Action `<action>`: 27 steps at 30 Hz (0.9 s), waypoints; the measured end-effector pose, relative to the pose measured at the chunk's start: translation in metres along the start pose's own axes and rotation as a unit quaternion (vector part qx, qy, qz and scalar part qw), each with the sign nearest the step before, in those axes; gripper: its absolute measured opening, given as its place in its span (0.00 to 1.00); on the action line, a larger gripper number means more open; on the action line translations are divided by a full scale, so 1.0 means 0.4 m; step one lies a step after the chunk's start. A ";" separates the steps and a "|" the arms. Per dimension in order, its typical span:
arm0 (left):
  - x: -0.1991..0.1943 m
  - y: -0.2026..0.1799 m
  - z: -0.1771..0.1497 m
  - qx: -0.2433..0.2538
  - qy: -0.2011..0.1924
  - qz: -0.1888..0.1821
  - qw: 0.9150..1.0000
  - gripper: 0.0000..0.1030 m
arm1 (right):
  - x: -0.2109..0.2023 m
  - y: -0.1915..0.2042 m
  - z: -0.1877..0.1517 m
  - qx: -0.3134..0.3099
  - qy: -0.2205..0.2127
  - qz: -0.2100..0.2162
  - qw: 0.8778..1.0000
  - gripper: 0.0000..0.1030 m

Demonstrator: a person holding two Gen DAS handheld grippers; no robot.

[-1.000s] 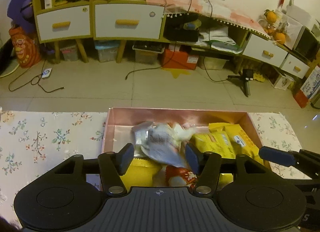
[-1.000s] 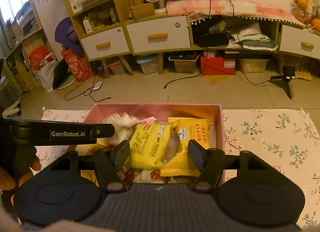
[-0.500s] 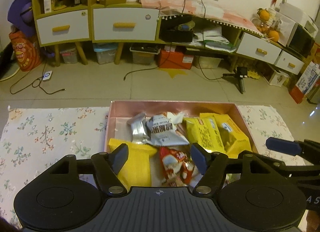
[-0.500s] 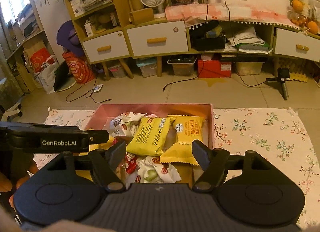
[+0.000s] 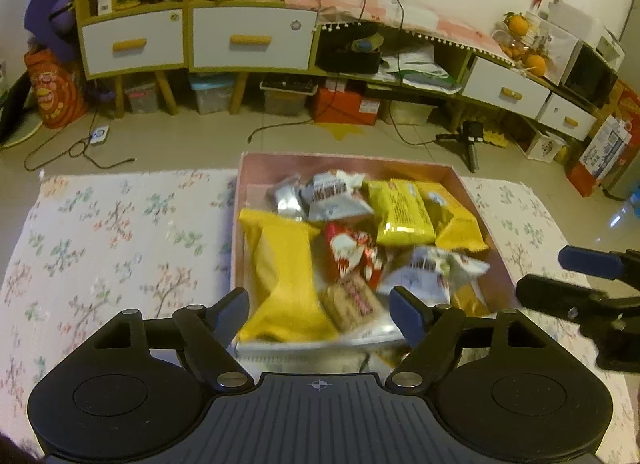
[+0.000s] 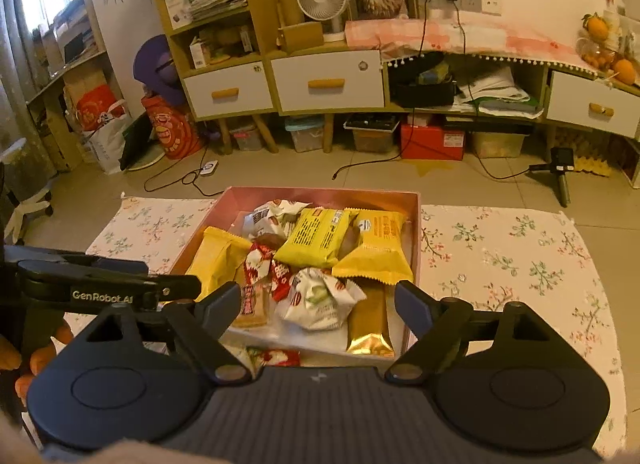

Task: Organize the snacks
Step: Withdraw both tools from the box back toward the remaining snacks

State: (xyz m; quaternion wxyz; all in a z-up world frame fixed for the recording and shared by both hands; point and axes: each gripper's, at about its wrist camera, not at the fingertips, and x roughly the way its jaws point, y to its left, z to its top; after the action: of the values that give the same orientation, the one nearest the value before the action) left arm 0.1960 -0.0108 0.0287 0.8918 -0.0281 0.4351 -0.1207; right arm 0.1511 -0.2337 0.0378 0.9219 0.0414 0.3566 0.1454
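Both grippers, left gripper [image 5: 320,306] and right gripper [image 6: 318,300], jaws just spread and apparently empty, hover at the pink box's [image 6: 320,196] near edge; lift clear without snagging the snack packets [image 6: 316,238].

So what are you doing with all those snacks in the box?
A person is tidying snack packets into a pink box on a flowery cloth. They hold a grabber tool in each hand. The left gripper and right gripper both hover over the near end of the box, jaws just opened wide, with nothing held. Yellow packets, red-and-white ones and a gold bar all lie loose inside.
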 end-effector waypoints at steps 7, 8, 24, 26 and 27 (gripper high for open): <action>-0.051 0.019 -0.050 0.001 -0.001 0.000 1.000 0.84 | -0.031 0.001 -0.030 -0.003 -0.003 -0.007 1.000 0.87; -0.059 0.021 -0.058 0.001 0.000 0.001 1.000 0.86 | -0.034 0.002 -0.034 -0.002 -0.003 -0.009 1.000 0.89; -0.099 0.054 -0.192 -0.004 0.013 0.028 1.000 0.94 | -0.053 0.026 -0.120 0.006 -0.007 -0.032 0.999 0.97; -0.094 0.057 -0.209 -0.006 0.010 0.032 0.999 0.94 | -0.046 0.029 -0.133 0.003 -0.007 -0.036 0.999 0.97; -0.090 0.059 -0.217 -0.005 0.007 0.033 0.999 0.94 | -0.043 0.030 -0.140 0.001 -0.008 -0.038 0.999 0.97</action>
State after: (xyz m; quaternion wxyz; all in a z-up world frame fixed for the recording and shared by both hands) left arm 0.1111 0.0255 -0.0009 0.8921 -0.0168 0.4427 -0.0890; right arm 0.0988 -0.2287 0.0094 0.9297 0.0302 0.3504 0.1096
